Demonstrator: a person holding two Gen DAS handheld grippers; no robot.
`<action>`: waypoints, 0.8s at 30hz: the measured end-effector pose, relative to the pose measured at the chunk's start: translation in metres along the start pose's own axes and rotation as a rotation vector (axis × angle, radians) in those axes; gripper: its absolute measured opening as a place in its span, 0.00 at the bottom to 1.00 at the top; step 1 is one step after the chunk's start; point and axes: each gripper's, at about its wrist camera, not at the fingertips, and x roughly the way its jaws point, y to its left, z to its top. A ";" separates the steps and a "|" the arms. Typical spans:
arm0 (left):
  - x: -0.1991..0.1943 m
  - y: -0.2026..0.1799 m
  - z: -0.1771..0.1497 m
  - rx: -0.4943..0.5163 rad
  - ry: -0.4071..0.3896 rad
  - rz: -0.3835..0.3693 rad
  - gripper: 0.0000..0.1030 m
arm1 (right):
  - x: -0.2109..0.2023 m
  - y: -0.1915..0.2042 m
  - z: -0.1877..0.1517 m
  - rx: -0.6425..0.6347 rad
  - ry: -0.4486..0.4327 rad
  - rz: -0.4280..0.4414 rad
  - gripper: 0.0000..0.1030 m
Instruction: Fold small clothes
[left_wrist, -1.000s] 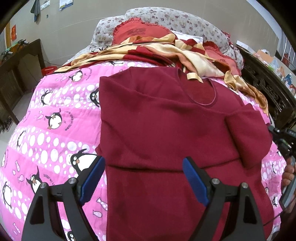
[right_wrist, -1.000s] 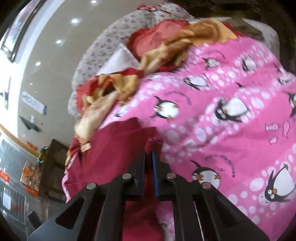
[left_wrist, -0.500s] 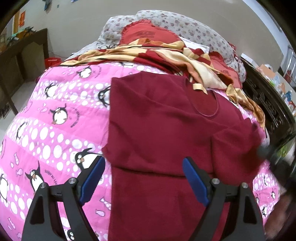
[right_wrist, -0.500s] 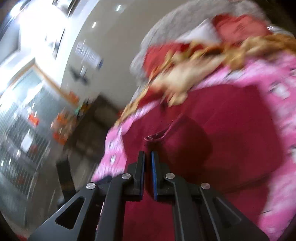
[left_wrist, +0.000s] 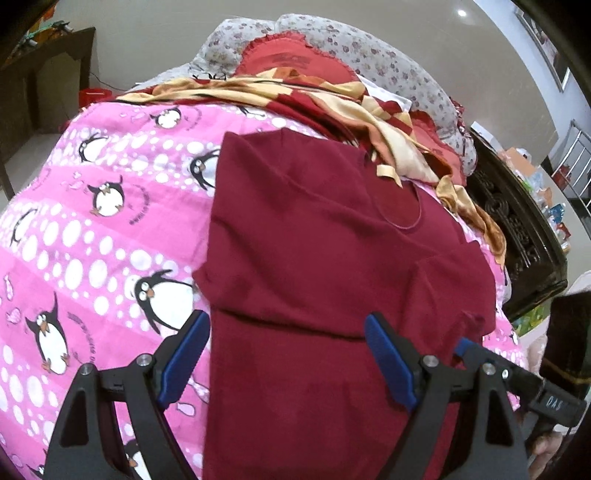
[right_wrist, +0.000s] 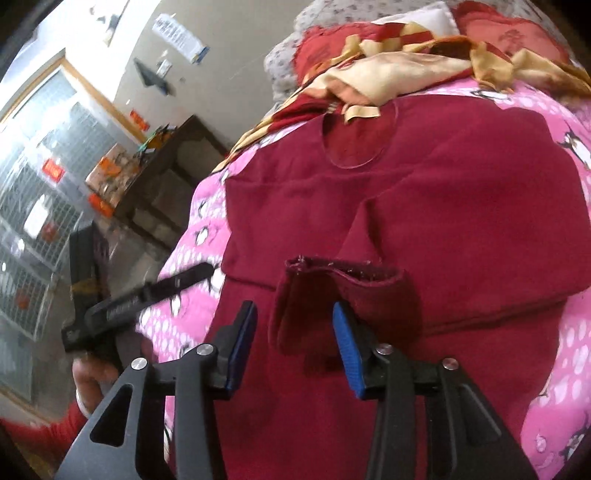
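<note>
My right gripper (right_wrist: 293, 338) was opening, dropping the folded sleeve cuff (right_wrist: 343, 291) onto the maroon top (left_wrist: 314, 258); left gripper (left_wrist: 284, 354) hovered wide, empty; hem fold likely next

Maroon top (left_wrist: 325, 258) on pink quilt (left_wrist: 92, 229) (penguin print).

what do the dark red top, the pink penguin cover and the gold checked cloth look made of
Dark red top: seemingly soft knit or fleece, matte, faintly fuzzy, with a frayed sleeve cuff.
Pink penguin cover: probably printed, padded quilt fabric; puffy stitched bands.
Gold checked cloth: likely satin or silky synthetic; it shines and drapes in thin folds.
</note>
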 end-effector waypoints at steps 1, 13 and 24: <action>-0.001 0.000 -0.001 0.000 0.000 0.001 0.86 | 0.008 0.003 0.004 0.001 0.011 0.033 0.60; -0.015 0.015 -0.017 0.078 -0.009 -0.047 0.88 | -0.008 0.035 0.010 -0.116 -0.045 0.134 0.65; 0.012 -0.003 -0.016 0.107 0.004 -0.009 0.88 | -0.061 -0.018 -0.009 -0.011 -0.088 0.007 0.65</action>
